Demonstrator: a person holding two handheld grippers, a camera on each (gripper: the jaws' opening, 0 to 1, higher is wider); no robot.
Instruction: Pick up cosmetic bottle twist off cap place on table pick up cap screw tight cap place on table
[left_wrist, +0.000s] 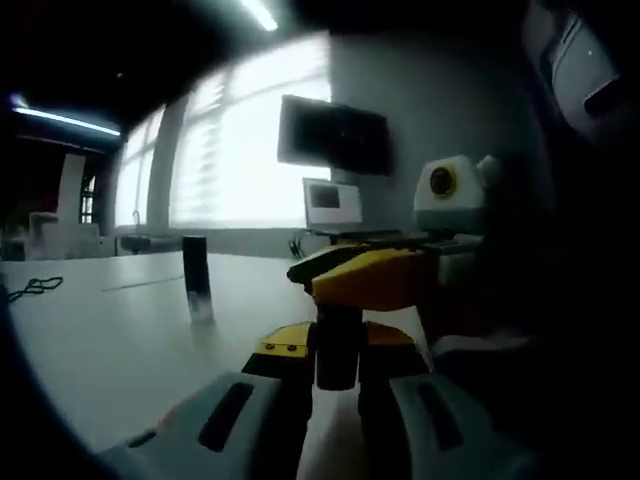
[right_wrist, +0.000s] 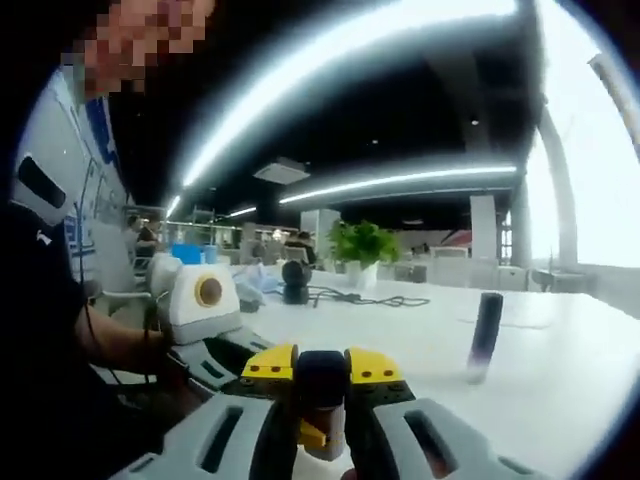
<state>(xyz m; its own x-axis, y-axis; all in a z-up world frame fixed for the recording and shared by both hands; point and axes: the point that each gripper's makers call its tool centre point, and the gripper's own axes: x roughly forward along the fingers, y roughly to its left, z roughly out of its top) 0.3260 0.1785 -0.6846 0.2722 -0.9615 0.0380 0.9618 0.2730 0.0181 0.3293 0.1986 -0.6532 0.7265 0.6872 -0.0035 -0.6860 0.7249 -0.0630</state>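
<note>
Clamping the left hand-held gripper (left_wrist: 337, 342) nearly closed on a small dark piece, by the look of it the cosmetic bottle (left_wrist: 336, 365), held up off the table (left_wrist: 110, 340) between the yellow jaw tips. Meeting it from the other side with the right hand-held gripper (right_wrist: 322, 365), jaws likewise drawn in tight on the same dark piece, probably at the cap end, though cannot tell where cap and body join. Twisting from this double hold is where it could go wrong: gripping too near the seam, locking cap and body together and merely wringing the bottle round in the pads; or squeezing unevenly, letting the smooth dark body slip and drop to the table. Swinging wide with either hand, also risking a knock to the slender dark tube (left_wrist: 195, 275) standing upright on the table, well apart from both grippers. Getting from the left gripper view the side-on look at the right gripper's yellow jaws sitting over the top of the bottle, plus a laptop (left_wrist: 332, 205) and wall screen (left_wrist: 335, 135) by the bright window. Getting from the right gripper view a pale part (right_wrist: 315, 440) under the dark piece, a potted plant (right_wrist: 362, 245), loose cables (right_wrist: 350, 298) and the person's sleeve (right_wrist: 50, 330).
</note>
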